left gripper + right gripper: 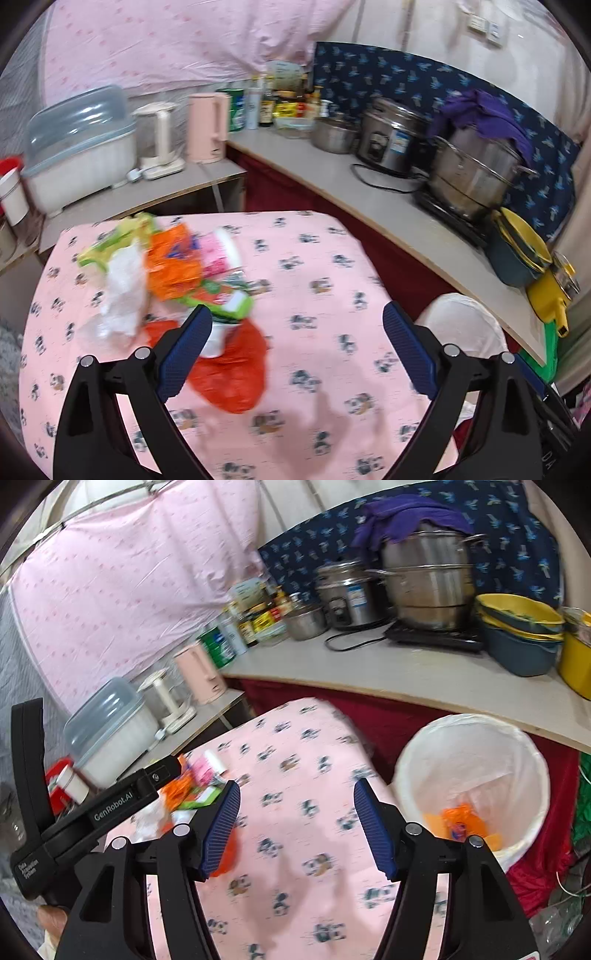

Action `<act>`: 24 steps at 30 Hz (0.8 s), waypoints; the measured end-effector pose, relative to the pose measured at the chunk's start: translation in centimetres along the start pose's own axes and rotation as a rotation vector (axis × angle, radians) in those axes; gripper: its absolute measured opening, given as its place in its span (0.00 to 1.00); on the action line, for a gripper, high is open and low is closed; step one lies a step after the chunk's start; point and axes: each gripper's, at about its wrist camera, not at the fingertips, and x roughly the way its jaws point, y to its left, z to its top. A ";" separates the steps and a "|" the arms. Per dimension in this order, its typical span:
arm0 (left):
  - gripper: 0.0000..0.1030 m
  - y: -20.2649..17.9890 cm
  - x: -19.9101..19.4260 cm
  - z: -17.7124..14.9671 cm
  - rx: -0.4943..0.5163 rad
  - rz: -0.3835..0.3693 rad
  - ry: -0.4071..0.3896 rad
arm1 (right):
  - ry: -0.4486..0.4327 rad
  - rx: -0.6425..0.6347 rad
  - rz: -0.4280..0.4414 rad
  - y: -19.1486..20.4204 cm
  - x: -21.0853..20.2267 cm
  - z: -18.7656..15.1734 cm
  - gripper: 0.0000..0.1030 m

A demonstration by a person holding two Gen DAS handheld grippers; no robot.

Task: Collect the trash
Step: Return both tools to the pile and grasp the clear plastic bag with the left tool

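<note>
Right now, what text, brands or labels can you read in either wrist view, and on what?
"GenRobot.AI": on the left claw's black body.
"Data Acquisition System": on its handle, small but legible.
Bottles and jars at the counter's back: labels blurred, unreadable.
Rice cooker: blue sticker too blurred.
Orange wrapper on the table: print smeared.

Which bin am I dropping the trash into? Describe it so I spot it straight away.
Start from the table with the pink printed cloth, then look just off its right edge, in front of the long counter. There stands a round bin with a white liner, with an orange wrapper already inside. Nothing else nearby is white, open-topped and on the floor.
</note>
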 end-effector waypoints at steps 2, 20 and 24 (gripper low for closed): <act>0.87 2.5 -0.2 -0.2 -0.036 0.040 0.010 | 0.029 -0.019 0.023 1.8 1.0 -0.7 0.60; 0.87 20.0 1.5 -4.7 -0.251 0.209 0.142 | 0.229 -0.122 0.112 12.3 8.7 -6.2 0.60; 0.87 21.4 2.6 -5.4 -0.268 0.215 0.163 | 0.251 -0.142 0.110 13.3 10.0 -6.7 0.60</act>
